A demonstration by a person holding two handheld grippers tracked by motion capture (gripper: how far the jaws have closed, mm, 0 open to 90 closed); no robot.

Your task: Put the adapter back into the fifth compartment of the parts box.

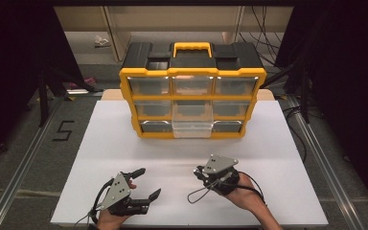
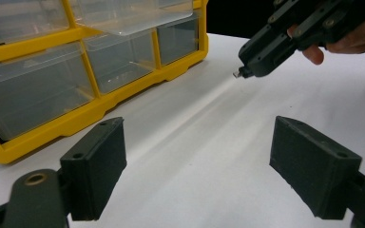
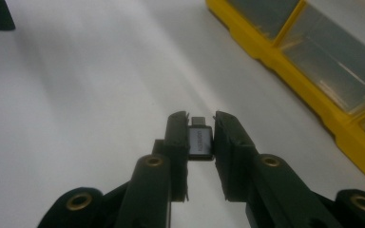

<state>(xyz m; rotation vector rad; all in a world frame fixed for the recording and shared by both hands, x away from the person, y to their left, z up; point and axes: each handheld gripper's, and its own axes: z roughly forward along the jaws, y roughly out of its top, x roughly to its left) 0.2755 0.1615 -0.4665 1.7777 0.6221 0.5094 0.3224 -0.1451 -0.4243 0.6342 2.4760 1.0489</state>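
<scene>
A yellow and black drawer cabinet stands at the back of the white board, its bottom middle clear drawer pulled out. My right gripper is shut on a small grey adapter with a metal plug tip, held above the board in front of the cabinet; in the high view that gripper sits right of centre. From the left gripper view the adapter's tip pokes out of the right gripper's jaws. My left gripper is open over the near left of the board, nothing between its jaws.
The white board covers the table, with free room between the grippers and the cabinet. A cable loop trails from the right gripper. Metal rails run along both sides; a "5" is taped on the floor at left.
</scene>
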